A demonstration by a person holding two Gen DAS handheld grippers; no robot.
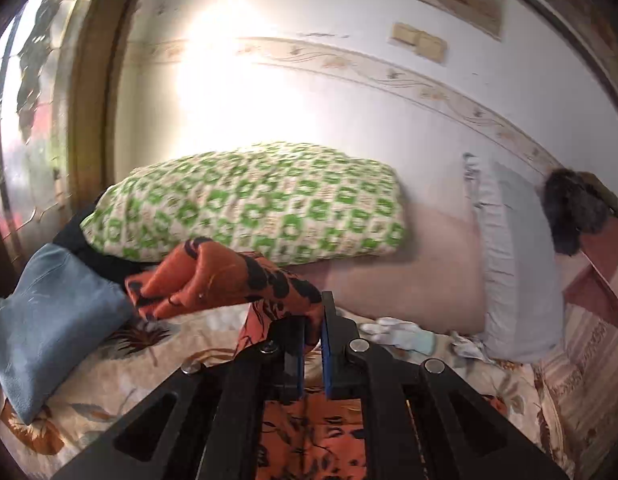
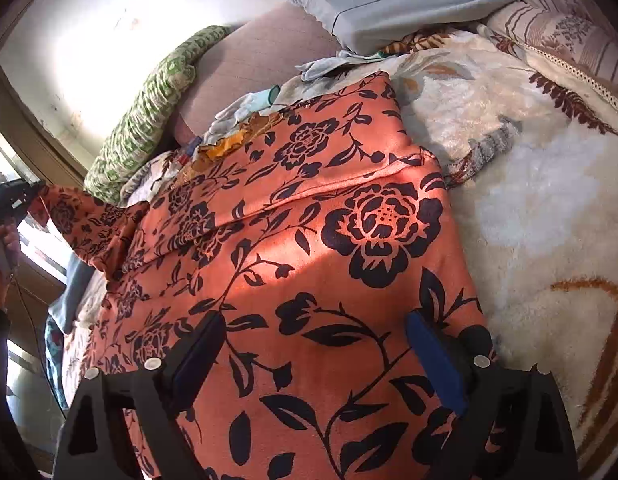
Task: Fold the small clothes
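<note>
On the bed [image 2: 529, 208], over a pale plush blanket, the orange floral garment [image 2: 317, 240] lies spread, most of it flat with one crease running across its upper half. My left gripper [image 1: 313, 344] has its fingers [image 1: 296, 360] pinched shut on an edge of that cloth; in the left wrist view the fabric bunches up and forward from the grip, clear of the blanket, toward the green patterned pillow [image 1: 249, 204]. From the right wrist view the same gripper shows at far left with the lifted corner hanging from it, so that side of the garment is raised while the rest stays down. My right gripper [image 2: 313, 356] hovers low over the near end of the garment, fingers spread wide, cloth visible between them but nothing gripped; whether the tips touch the fabric I cannot tell. Judgement: the step in hand is the first fold, one corner taken up, the matching one not yet taken. Next move calls for closing the right fingers on the near edge so both corners travel together, then carrying the raised side across the flat part, keeping tension even. Risk: a one-sided lift drags the garment askew toward the small white socks [image 2: 245, 108] near the pillows.
</note>
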